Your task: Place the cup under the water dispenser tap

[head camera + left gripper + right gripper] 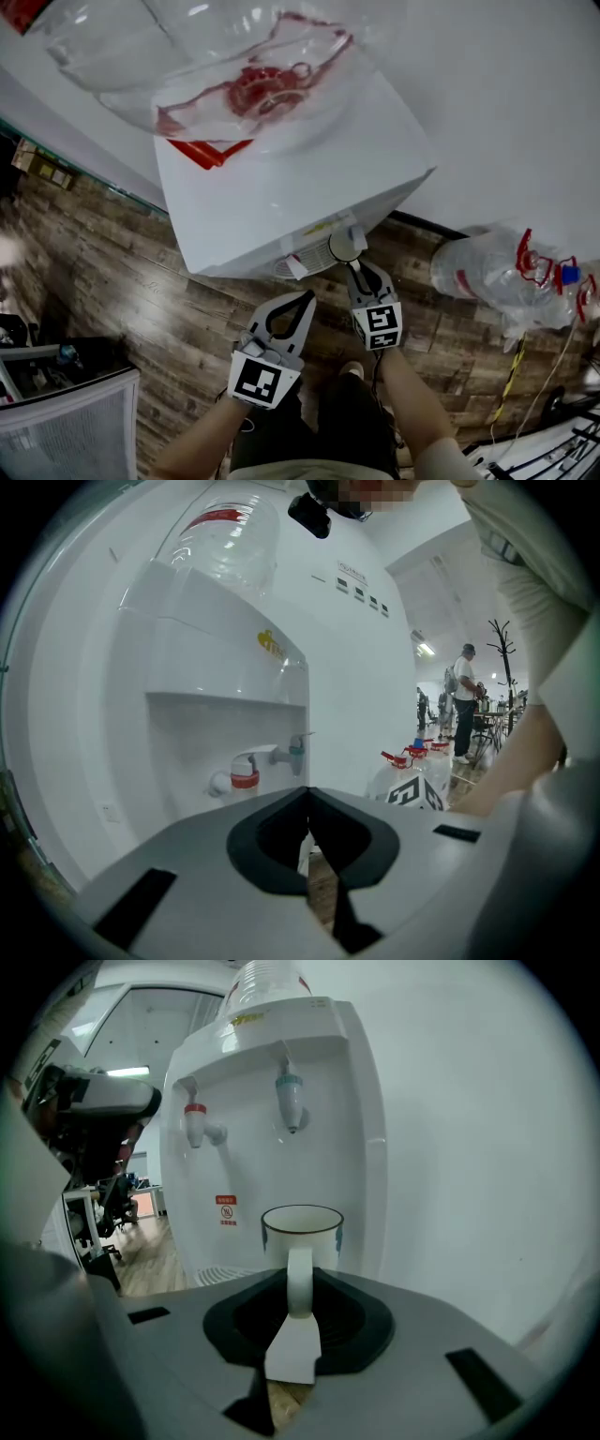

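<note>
one cup (300, 1230), two taps (290, 1099)

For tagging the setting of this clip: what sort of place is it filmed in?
Most likely an open office. A water dispenser stands by a white wall, spare water jugs sit on the wood floor, and office chairs and a coat stand show in the background.
</note>
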{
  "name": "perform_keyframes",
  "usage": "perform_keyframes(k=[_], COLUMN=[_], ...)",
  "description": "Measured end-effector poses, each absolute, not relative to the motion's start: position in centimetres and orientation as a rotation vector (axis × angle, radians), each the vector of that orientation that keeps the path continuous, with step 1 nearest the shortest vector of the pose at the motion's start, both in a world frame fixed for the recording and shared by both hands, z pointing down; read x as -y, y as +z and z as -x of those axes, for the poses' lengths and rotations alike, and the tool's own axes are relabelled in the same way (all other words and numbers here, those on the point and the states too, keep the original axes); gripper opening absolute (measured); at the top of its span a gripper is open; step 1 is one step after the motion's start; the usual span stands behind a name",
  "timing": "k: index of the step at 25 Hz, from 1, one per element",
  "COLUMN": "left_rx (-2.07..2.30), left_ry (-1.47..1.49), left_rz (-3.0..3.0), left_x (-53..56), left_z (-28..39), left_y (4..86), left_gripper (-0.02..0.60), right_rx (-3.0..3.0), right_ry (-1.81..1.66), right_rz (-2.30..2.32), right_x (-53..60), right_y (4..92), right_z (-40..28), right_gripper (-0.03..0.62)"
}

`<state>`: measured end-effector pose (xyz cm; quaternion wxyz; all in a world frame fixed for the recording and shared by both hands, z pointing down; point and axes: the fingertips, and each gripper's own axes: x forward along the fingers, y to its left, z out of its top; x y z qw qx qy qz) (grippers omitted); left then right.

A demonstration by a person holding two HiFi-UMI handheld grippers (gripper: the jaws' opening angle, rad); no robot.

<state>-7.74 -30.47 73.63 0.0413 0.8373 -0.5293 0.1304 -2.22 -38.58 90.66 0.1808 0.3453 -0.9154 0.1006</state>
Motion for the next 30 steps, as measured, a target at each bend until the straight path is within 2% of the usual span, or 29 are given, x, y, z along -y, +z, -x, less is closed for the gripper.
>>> perform_keyframes(k=[5,7,8,17,21,30], left_rx=[1.602,1.588,1.583,1.538,1.543,1.58], left_ry=[0.395,0.401,0.402,0.455,0.447,0.438], left_rz=[-2.545,-2.539,-2.536,-2.448,-2.422,-2.394], left_x=[30.3,30.2,30.1,29.1,29.1,28.4], left_z=[7.7,7.6,7.5,7.6,8.3,9.4], left_y=[73.7,73.5,73.4,71.0,68.8,61.1], left_gripper=[0.006,0.006,0.006,0.006,0.006,0.006], right_rx=[2.549,2.533,2.529,2.456,2.452,2.48], right_ry=[0.321,0.347,0.358,0.446,0.479,0.489], right_rz=[-0.963,-0.961,-0.96,-0.995,-1.005,-1.03], right_x=[38.5,38.5,38.4,38.1,37.6,35.9], right_y=[90.6,90.6,90.3,87.3,84.3,72.3], right_z=[2.2,2.1,2.2,1.3,0.4,-1.9], right_gripper=[0.084,0.169,0.19,0.207,0.201,0.083])
